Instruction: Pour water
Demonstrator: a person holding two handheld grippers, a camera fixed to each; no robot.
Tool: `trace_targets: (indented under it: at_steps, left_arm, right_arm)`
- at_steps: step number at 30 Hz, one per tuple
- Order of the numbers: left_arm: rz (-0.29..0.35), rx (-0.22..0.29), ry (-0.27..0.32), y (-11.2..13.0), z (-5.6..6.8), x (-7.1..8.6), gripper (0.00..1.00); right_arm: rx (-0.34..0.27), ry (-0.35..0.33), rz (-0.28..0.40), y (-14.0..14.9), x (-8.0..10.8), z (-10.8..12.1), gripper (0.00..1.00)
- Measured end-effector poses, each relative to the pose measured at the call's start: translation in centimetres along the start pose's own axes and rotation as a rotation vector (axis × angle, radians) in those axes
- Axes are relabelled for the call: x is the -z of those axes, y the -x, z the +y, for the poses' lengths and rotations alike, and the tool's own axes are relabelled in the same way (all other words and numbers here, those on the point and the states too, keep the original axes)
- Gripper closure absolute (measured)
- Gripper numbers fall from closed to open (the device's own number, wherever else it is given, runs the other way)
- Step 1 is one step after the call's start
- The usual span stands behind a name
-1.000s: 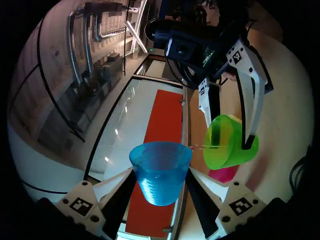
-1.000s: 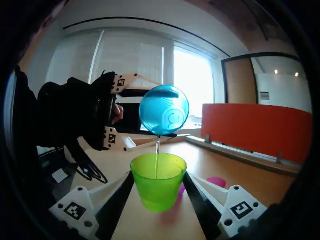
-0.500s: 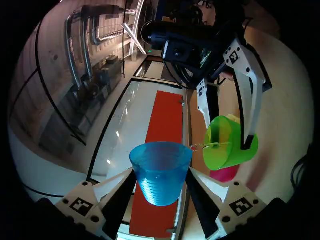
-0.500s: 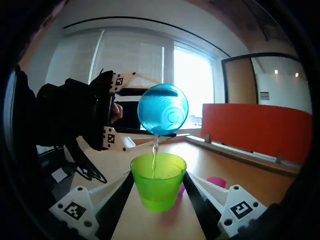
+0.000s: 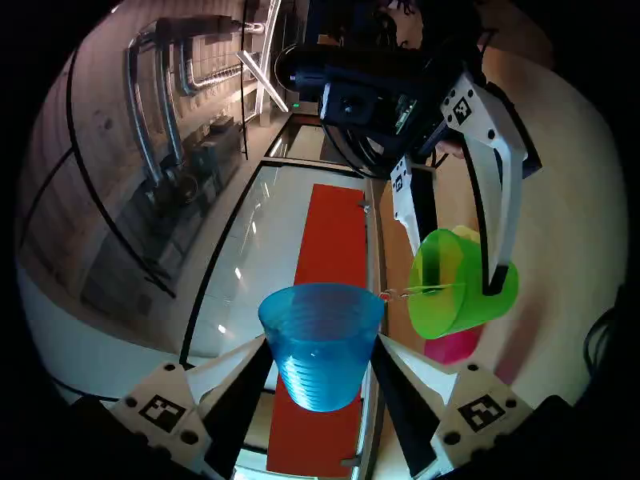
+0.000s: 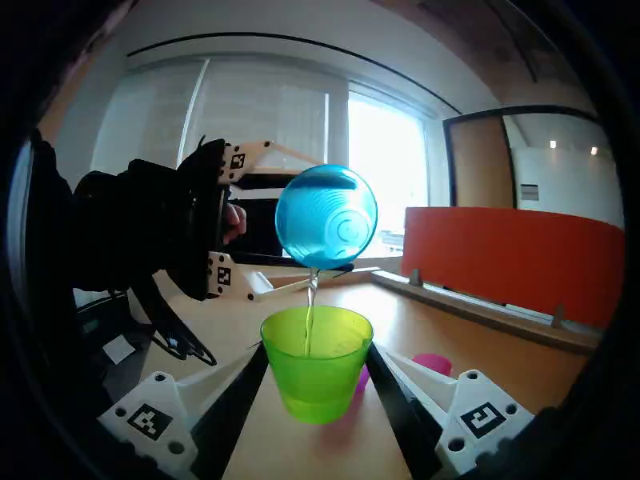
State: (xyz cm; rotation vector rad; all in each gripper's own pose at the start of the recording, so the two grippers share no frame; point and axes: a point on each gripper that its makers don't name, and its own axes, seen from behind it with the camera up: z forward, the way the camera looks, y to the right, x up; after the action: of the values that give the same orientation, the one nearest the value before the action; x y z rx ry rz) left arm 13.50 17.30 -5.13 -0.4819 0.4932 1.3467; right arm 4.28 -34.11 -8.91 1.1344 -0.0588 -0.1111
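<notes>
Hardly anything had shifted from half a second before: the blue cup (image 6: pixel 326 218) stayed tipped far over with its bottom toward the right gripper view, and the water stream (image 6: pixel 310 304) still ran from its lower rim, thinner than it had been. Seen from the left gripper view, the other gripper and its cup sat a touch higher against the room.

The left gripper (image 5: pixel 322 374) had both fingers clamped on the sides of the blue cup, which lay on its side directly above the green cup (image 6: pixel 316 384). A hand (image 6: pixel 234 222) showed behind that gripper's dark body. The water fell in a narrow line, bending slightly just under the rim, and landed inside the green cup's mouth near its middle.

The right gripper (image 6: pixel 317 354) had its fingers pressed on either side of the green cup, holding it upright over the desk (image 6: pixel 448 320). I could not tell whether the cup's bottom touched the desk.

A pink cup (image 6: pixel 433 364) stood on the desk beyond the green cup, toward the far edge where the orange partition (image 6: pixel 512 256) ran along. A sliver of pink also showed just beside the green cup's wall. Bright window (image 6: pixel 384 168) light filled the background behind the blue cup.
</notes>
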Motion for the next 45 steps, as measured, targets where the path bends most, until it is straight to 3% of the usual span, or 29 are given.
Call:
trace_targets:
  at_steps: [20, 45]
  left_arm:
    - [0.005, -0.078, -0.014, 0.07, -0.27, -0.13, 0.2]
    - [-0.001, -0.121, -0.03, 0.23, -0.8, 0.22, 0.19]
  right_arm:
    - [0.004, -0.002, -0.001, -0.07, -0.18, -0.04, 0.11]
    - [0.004, 0.003, 0.002, -0.24, -0.47, 0.21, 0.11]
